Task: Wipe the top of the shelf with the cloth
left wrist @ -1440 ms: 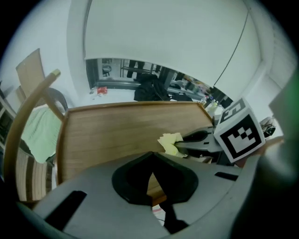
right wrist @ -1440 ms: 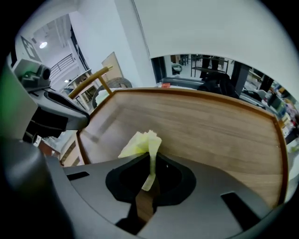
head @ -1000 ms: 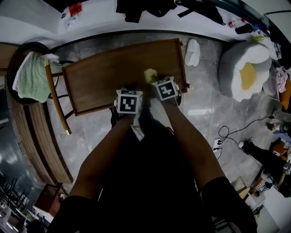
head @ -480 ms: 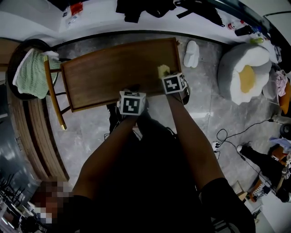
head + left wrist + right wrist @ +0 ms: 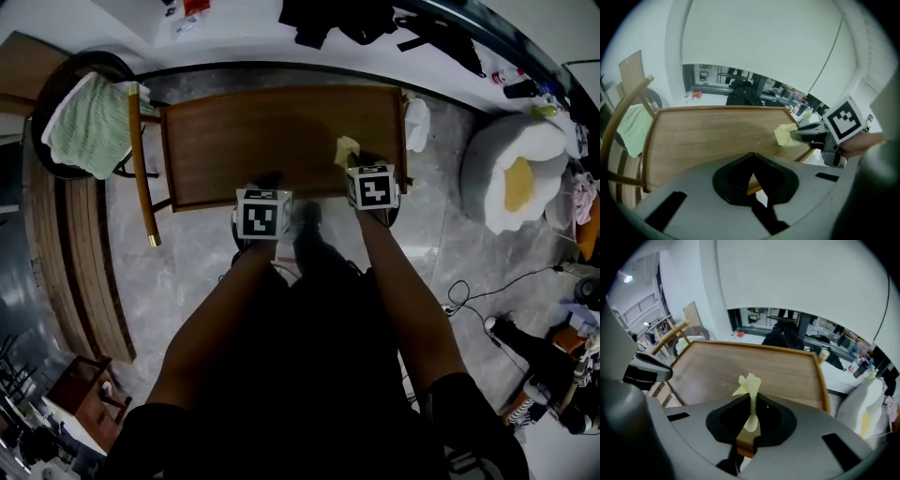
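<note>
The cloth point(image 5: 347, 150), a small pale yellow scrap, lies on the right part of the shelf point(image 5: 272, 141), close to its near edge, in the upper middle of the head view. The right gripper point(image 5: 361, 169) has its jaws clamped on it. In the right gripper view the fold stands up between them, with the free end spilling forward onto the wood.

The left gripper point(image 5: 269, 180) sits at the near edge, left of centre, with its jaws together and nothing between them.

As I judge it, a good wipe calls for tipping the right gripper down so the loose end lies flat instead of trailing on a corner. The strokes should be long and overlapping, and run to the far rim and the left end, where most of the top looks unreached. The grip should stay firm, since so small a cloth could slip out.

A chair point(image 5: 141, 159) draped with a green towel point(image 5: 89, 131) stands at the upper left.

Half a second ago the cloth lay nearer the shelf's right edge, and it is now a little back toward the middle. A second ago it was further left than now. The left gripper has kept to the near edge.
</note>
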`<state>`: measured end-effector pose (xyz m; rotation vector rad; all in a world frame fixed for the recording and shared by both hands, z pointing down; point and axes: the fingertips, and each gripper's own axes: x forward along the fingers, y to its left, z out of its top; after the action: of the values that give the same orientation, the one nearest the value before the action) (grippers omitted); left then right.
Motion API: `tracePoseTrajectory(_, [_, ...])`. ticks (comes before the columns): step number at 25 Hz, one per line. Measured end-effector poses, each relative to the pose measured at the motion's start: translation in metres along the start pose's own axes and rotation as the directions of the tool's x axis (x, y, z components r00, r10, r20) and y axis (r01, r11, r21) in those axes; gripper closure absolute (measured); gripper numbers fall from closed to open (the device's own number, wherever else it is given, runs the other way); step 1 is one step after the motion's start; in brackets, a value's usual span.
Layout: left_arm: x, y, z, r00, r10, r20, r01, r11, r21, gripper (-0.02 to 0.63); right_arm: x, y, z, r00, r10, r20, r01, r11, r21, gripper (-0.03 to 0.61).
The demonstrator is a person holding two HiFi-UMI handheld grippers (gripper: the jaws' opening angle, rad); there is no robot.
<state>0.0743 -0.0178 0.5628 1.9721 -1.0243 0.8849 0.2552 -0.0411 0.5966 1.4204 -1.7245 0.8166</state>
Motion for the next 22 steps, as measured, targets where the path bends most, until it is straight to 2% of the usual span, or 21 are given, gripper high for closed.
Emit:
tracePoseTrajectory(6, [-0.070,0.106,-0.013,0.996,0.071,0.052,-0.065,0.992,-0.104,0.603,0.017,0.181,0.037,0.978,0.205,0.031,-0.203,0.977,-0.061,0.538])
tracePoseTrajectory(10, [-0.120,0.184,-0.026,0.987,0.141,0.083,-0.127,0.980,-0.153,0.603,0.042,0.282,0.048,0.957,0.287,0.033,-0.285,0.957,-0.046,0.538])
tracePoseTrajectory(13, [-0.146,0.233,-0.040,0.979,0.189,0.080,-0.174,0.971,-0.166,0.603,0.057,0.345,0.047,0.944,0.331,0.004,-0.330,0.941,-0.077,0.538])
tracePoseTrajectory(18, [-0.170,0.263,-0.057,0.975,0.206,0.084,-0.190,0.968,-0.163,0.603,0.078,0.410,0.042,0.923,0.384,-0.025,-0.384,0.919,-0.086,0.538])
tracePoseTrajectory(22, [-0.171,0.258,-0.061,0.981,0.179,0.077,-0.167,0.975,-0.144,0.603,0.093,0.422,0.028,0.931,0.356,-0.086,-0.365,0.916,-0.166,0.538])
